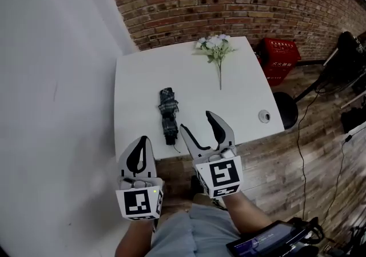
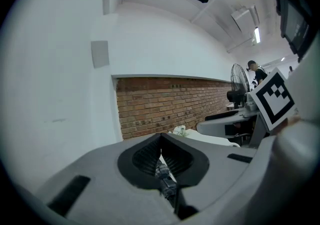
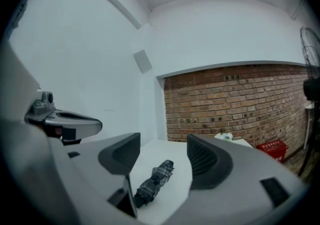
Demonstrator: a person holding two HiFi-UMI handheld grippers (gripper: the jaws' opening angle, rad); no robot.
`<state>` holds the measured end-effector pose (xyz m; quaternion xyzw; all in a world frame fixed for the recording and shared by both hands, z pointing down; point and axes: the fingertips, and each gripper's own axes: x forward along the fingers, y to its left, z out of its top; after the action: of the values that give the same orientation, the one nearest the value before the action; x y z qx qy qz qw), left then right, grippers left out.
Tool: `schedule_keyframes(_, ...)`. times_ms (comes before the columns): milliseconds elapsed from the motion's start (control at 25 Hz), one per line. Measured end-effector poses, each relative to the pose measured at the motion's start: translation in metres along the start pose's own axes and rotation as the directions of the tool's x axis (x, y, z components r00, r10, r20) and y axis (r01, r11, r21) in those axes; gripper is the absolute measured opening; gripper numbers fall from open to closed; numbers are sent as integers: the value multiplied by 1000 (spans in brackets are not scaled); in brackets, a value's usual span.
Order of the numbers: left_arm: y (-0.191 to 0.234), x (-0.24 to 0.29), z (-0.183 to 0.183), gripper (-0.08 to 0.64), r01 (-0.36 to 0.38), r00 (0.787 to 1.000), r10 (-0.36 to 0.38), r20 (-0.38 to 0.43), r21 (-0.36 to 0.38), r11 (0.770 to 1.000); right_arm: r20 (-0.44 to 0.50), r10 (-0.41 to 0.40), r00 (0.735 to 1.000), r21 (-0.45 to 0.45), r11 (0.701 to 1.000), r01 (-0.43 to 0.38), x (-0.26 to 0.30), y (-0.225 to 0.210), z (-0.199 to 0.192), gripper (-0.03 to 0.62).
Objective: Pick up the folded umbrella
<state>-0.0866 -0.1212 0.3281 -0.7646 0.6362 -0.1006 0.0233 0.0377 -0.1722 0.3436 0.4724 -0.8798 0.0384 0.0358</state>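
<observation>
The folded umbrella (image 1: 167,114), dark plaid with a black handle end towards me, lies lengthwise on the white table (image 1: 137,87) near its front edge. My right gripper (image 1: 196,120) stands open just right of the umbrella's near end, over the table's front edge, with nothing between its jaws. In the right gripper view the umbrella (image 3: 155,183) lies ahead and low between the spread jaws of that gripper (image 3: 164,141). My left gripper (image 1: 143,139) is shut and empty, short of the table's front left corner. Through its closed jaws (image 2: 161,139) a sliver of the umbrella (image 2: 163,173) shows.
A bunch of white flowers (image 1: 216,47) lies at the table's far side. A small round object (image 1: 263,116) sits at the front right corner. A red crate (image 1: 280,56) and a black stool (image 1: 285,108) stand right of the table. Brick wall behind, white wall on the left.
</observation>
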Motion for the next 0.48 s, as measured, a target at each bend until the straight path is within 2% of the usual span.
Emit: schedule_keyframes(480,37,22,34,6,-88,993,87,74,13,996,50,66,997,-44,997,-64,51,4,35,295)
